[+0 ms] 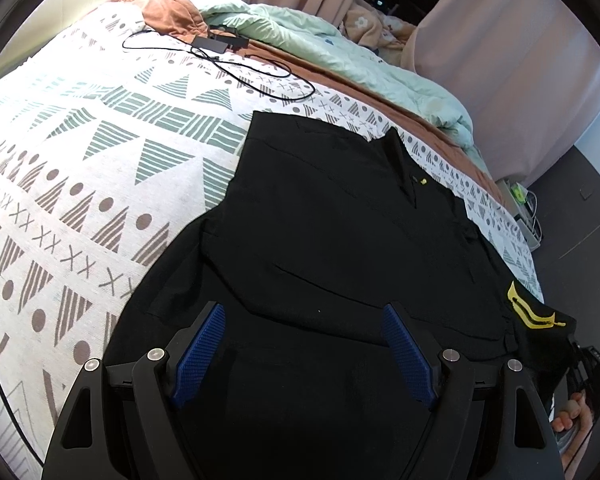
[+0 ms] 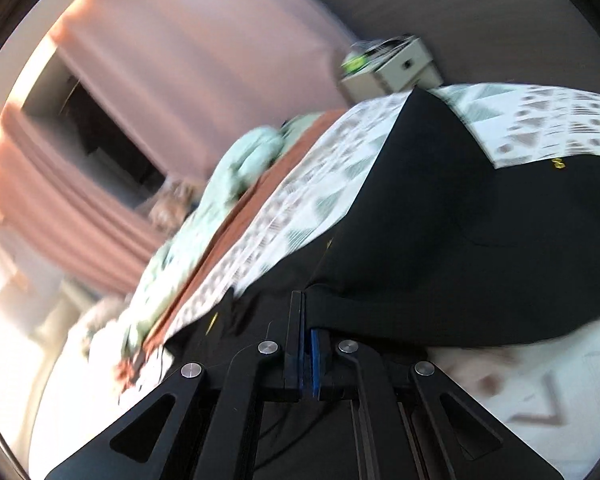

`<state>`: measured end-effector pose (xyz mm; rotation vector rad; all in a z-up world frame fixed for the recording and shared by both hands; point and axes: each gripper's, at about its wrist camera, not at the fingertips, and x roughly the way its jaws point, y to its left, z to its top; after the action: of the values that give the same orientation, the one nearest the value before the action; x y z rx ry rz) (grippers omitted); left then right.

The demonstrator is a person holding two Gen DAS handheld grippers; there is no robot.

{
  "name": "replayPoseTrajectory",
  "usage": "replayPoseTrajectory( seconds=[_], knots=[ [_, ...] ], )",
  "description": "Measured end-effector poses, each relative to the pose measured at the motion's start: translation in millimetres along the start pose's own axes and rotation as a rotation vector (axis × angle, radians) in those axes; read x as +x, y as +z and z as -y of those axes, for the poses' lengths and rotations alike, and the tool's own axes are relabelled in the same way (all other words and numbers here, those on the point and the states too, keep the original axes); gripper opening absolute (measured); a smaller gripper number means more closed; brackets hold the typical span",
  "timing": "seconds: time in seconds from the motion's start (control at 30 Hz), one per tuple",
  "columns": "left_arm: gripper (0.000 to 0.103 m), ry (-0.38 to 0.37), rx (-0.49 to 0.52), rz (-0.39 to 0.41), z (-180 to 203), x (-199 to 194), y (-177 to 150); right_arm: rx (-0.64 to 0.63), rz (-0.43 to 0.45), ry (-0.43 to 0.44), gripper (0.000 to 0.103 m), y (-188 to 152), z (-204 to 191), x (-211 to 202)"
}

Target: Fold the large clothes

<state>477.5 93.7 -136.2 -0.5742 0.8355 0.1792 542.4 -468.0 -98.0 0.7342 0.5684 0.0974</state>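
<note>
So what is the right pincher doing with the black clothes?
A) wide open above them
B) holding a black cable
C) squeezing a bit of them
C: the right gripper has its jaws shut on an edge of the black garment, which drapes away from its fingertips.

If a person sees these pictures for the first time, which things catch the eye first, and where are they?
First comes the black garment, spread over the patterned bedspread with yellow stripes at its right edge. The left gripper hovers open over its near part, while the right gripper is shut on a fold of the same cloth. Farther back, a black cable lies on the bed beside a rumpled green blanket.
</note>
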Motion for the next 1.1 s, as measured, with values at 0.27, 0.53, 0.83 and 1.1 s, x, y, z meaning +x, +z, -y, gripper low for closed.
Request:
replayPoseTrajectory(
  seconds=[0.27, 0.53, 0.83, 1.1],
  knots=[
    [0.082, -0.024, -0.024, 0.006, -4.4, -5.9, 1.6, -0.045, -0.196, -0.013, 0.069, -35.4, -26.0, 32.6],
    [0.082, -0.042, -0.018, 0.016, 0.7, -12.0, 0.6, 0.077, -0.140, 0.049, 0.074, -37.0, 4.6, -20.0],
    [0.082, -0.039, -0.012, 0.019, 3.6, -12.9, -1.0, 0.299, 0.087, -0.094, 0.074, -23.4, 84.4, -89.9],
    [0.082, -0.025, -0.019, 0.016, -1.0, -10.7, 0.5, 0.405, 0.128, -0.270, 0.067, -15.4, 150.8, -92.1]
  ],
)
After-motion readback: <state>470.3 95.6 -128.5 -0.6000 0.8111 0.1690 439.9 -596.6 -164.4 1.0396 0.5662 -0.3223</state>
